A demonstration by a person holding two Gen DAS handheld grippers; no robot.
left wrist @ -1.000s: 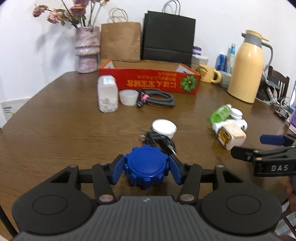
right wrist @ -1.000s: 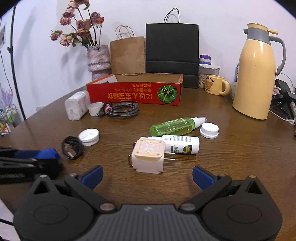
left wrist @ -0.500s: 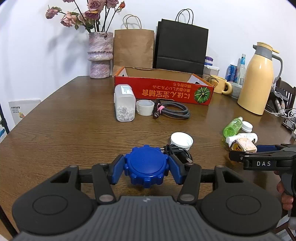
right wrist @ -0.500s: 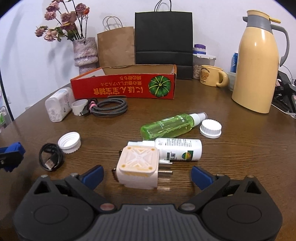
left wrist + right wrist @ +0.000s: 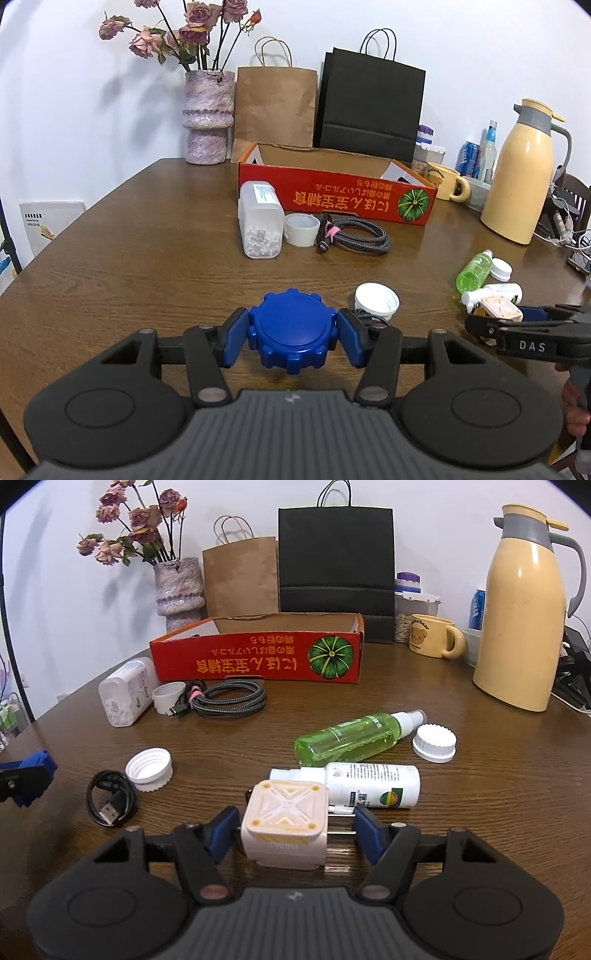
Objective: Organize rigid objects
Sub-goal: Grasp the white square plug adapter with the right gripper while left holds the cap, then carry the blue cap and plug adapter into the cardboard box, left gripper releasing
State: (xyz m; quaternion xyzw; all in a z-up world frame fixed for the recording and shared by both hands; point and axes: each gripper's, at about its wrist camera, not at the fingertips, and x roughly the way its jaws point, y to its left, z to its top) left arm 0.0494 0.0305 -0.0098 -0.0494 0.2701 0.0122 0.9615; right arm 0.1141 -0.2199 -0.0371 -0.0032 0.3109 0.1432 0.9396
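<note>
The cream square plastic charger plug [image 5: 284, 821] is bracketed between the right gripper's [image 5: 291, 829] part-open fingers, prongs rightward; the round blue ridged cap [image 5: 291, 332] is clamped by the left gripper [image 5: 291, 338].

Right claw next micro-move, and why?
Probably close the right claw on the charger block: its pads flank the block with gaps either side, not yet gripping. The left claw already holds the blue lid.

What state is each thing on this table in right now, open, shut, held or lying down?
Left gripper: shut on round blue ridged cap.
Right gripper: open around cream square plug adapter.
Green spray bottle: lying down.
White label bottle: lying down.
Red cardboard box: open.
</note>
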